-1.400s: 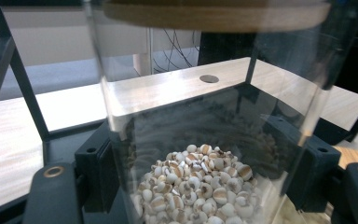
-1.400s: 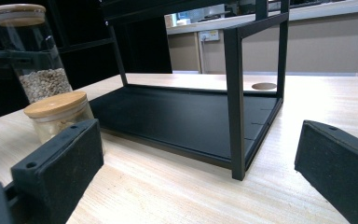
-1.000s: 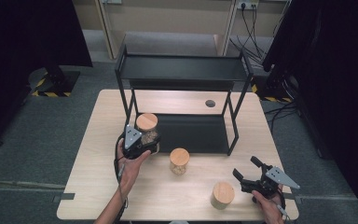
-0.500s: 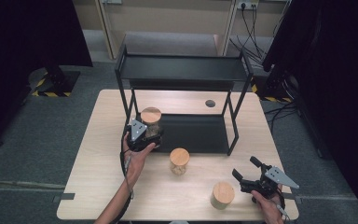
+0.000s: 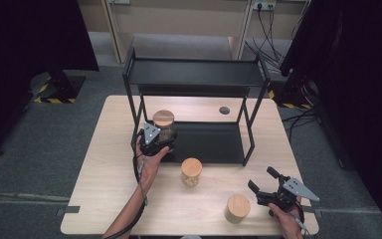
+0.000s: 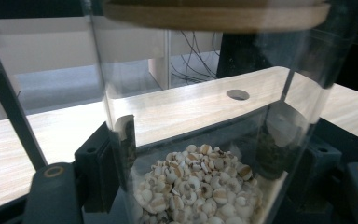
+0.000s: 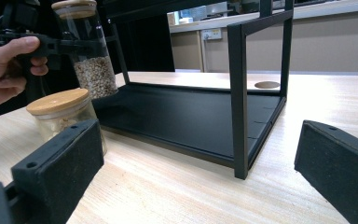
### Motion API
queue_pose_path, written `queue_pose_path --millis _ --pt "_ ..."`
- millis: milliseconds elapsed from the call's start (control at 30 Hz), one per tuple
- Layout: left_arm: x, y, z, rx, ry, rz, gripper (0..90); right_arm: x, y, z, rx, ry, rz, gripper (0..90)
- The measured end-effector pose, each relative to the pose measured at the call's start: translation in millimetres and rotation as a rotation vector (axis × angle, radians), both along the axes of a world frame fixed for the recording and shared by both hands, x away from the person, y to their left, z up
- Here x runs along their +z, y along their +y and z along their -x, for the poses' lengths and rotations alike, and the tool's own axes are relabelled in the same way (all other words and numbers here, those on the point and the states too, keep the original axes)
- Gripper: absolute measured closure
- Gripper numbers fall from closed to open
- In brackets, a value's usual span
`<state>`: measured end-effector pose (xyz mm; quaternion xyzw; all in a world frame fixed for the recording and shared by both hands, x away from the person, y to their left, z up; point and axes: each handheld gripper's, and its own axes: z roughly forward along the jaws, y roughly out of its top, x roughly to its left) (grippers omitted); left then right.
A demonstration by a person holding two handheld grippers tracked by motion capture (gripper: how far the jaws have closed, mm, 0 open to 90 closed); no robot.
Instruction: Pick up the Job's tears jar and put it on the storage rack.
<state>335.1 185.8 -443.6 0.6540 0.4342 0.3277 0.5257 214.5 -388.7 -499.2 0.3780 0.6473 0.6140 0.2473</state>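
Pale wooden table (image 5: 109, 199) under a black shelf rack (image 5: 194, 74). Left gripper (image 5: 151, 137) left of centre, clamped on a grain jar (image 5: 164, 124) held upright over the rack's lower tray. Right gripper (image 5: 268, 191) lower right, jaws spread, empty.

A light wooden table (image 5: 104, 199) stood on grey carpet (image 5: 40, 149). Dark curtains (image 5: 25, 35) hung at both sides. Beyond, beige wall panels (image 5: 179, 20) carried a power socket (image 5: 260, 6) with black cables (image 5: 268, 45) trailing down. Yellow-black hazard tape (image 5: 54, 99) marked the floor.
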Motion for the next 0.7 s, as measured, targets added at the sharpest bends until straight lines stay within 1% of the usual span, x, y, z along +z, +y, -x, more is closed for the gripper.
queue_pose_path --millis 100,133,200,300,433,600,700 --pt "-0.6 -0.4 -1.8 0.005 0.001 -0.006 25.4 0.0 0.0 -0.3 -0.002 0.004 -0.003 1.3" --pt "-2.0 -3.5 -2.6 0.016 -0.008 -0.017 25.4 0.1 0.0 -0.3 -0.002 0.006 -0.004 1.2" --pt "-2.9 -5.4 -4.3 0.022 -0.009 -0.025 25.4 0.1 0.1 -0.6 -0.001 0.005 -0.004 1.2" --pt "-6.3 -6.4 -6.4 0.028 -0.004 -0.013 25.4 0.0 0.1 -0.8 0.001 0.003 -0.002 1.2" --pt "-9.0 -8.1 -8.6 0.032 0.003 -0.016 25.4 0.1 -0.1 -0.9 0.001 0.006 -0.004 1.2" --pt "-13.5 -11.2 -12.1 0.049 0.004 -0.01 25.4 0.1 -0.3 -0.8 0.001 0.005 -0.004 1.3" --pt "-14.0 -11.9 -13.0 0.046 0.003 -0.011 25.4 0.0 -0.3 -1.0 0.002 0.004 -0.003 1.3"
